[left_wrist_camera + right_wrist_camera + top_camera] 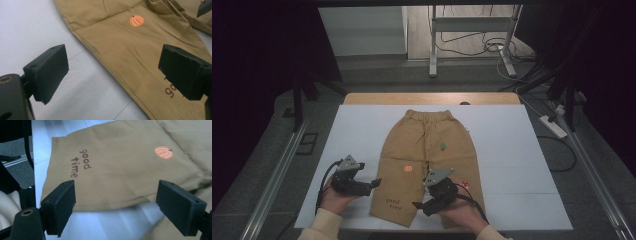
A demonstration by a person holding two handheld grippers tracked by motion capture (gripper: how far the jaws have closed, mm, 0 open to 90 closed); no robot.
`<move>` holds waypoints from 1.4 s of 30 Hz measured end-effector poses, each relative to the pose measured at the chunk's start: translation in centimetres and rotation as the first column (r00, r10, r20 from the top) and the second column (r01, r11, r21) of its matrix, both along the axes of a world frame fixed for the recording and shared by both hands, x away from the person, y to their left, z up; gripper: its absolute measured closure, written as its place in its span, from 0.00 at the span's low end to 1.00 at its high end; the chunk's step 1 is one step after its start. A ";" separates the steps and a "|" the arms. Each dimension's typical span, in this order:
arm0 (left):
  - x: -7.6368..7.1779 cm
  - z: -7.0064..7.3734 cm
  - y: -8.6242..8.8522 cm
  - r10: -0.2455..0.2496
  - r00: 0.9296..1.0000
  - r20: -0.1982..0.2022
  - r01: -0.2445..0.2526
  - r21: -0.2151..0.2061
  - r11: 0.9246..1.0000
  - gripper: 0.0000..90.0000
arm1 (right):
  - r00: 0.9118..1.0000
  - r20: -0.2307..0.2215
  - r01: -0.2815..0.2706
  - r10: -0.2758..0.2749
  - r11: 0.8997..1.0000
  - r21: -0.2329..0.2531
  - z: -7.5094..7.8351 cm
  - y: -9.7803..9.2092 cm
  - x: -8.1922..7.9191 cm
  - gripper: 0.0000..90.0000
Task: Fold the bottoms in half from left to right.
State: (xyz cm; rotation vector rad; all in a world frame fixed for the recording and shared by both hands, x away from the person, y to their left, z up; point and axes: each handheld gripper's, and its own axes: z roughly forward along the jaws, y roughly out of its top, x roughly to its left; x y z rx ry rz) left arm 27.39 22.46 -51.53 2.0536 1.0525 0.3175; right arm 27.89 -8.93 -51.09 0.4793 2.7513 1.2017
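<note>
High view, trousers: tan trousers [428, 160] lie flat on the white sheet [512, 150], waistband at the far side, leg hems toward the person.
High view, left gripper: left gripper [373, 184] sits just beside the outer edge of the left-hand leg, jaws pointing toward the cloth; jaws apart, holding nothing.
High view, right gripper: right gripper [419, 206] sits over the right-hand leg, jaws pointing across the gap toward the other leg near its hem; jaws apart, holding nothing.
High view, prints: orange pumpkin print [408, 168] lies between the two grippers and farther from the person; "good time" lettering [393, 203] lies between the two sets of jaws.

Left gripper view, jaws: wide open, nothing between the pads.
Left gripper view, trousers: leg edge runs diagonally between the jaws; one jaw stands over the bare sheet [30, 30], the other over the cloth [120, 50] and part of the lettering.
Left gripper view, pumpkin print: ahead of the jaws, on the cloth [137, 21].

Right gripper view, jaws: wide open, nothing gripped.
Right gripper view, trousers: inner edge of the leg [120, 170] lies just ahead of the jaws, a strip of sheet [112, 222] between them.
Right gripper view, lettering: "good time" [81, 163] ahead of one jaw; pumpkin print [163, 152] ahead of the other.
</note>
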 end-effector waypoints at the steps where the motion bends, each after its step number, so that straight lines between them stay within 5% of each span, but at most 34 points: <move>1: 0.0 0.0 0.0 0.000 1.000 0.000 0.000 0.000 1.000 0.10 | 1.000 0.000 0.000 0.000 1.000 0.000 0.0 0.0 0.0 0.18; 42: 0.3 -0.2 1.2 0.036 0.999 -0.013 -0.037 -0.011 0.999 0.10 | 0.985 -0.014 -0.175 0.174 0.983 -0.053 -1.4 9.1 -2.3 0.18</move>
